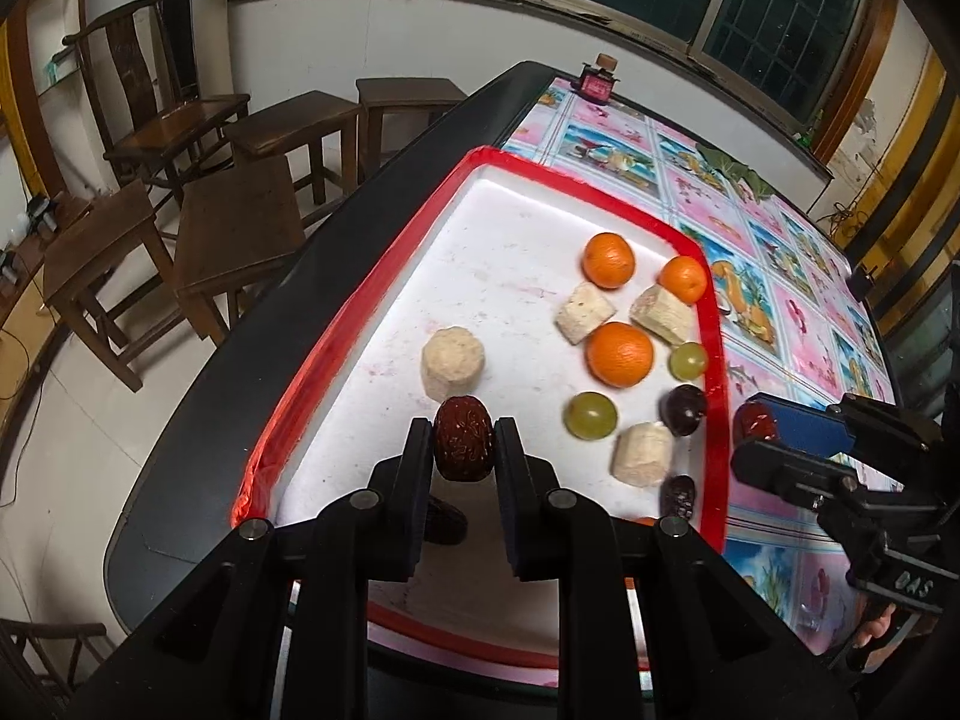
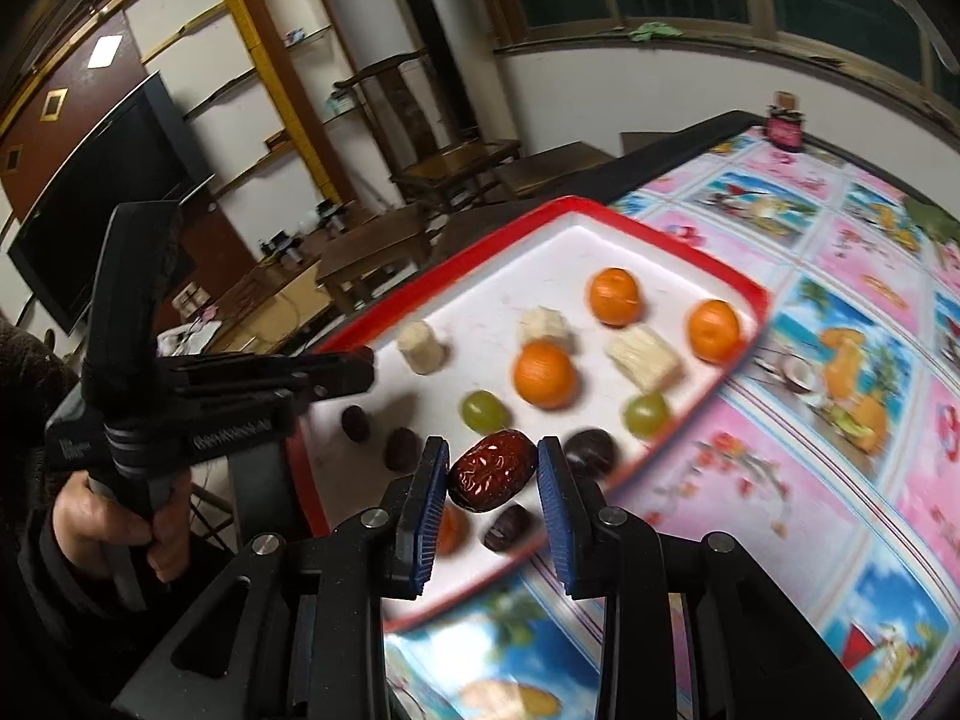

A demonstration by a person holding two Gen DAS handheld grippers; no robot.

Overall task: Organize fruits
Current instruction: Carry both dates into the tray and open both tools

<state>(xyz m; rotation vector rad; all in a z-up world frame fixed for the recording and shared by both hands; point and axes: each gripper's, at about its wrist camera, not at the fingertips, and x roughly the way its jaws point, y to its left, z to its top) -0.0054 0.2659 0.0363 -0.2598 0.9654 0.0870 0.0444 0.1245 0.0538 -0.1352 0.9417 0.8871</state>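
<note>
Two grippers each pinch a red date above the red-rimmed tray (image 1: 714, 324): left gripper (image 1: 463, 444) holds its date (image 1: 463, 447) upright over the near left side; right gripper (image 2: 492, 471) holds its date (image 2: 492, 471) crosswise, slanted, over the near right rim. Patterned tablecloth (image 2: 840, 480) beneath; stools beyond

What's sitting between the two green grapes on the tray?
In the left wrist view, the front orange sits between the two green grapes, slightly behind their line, on the red-rimmed tray.
</note>
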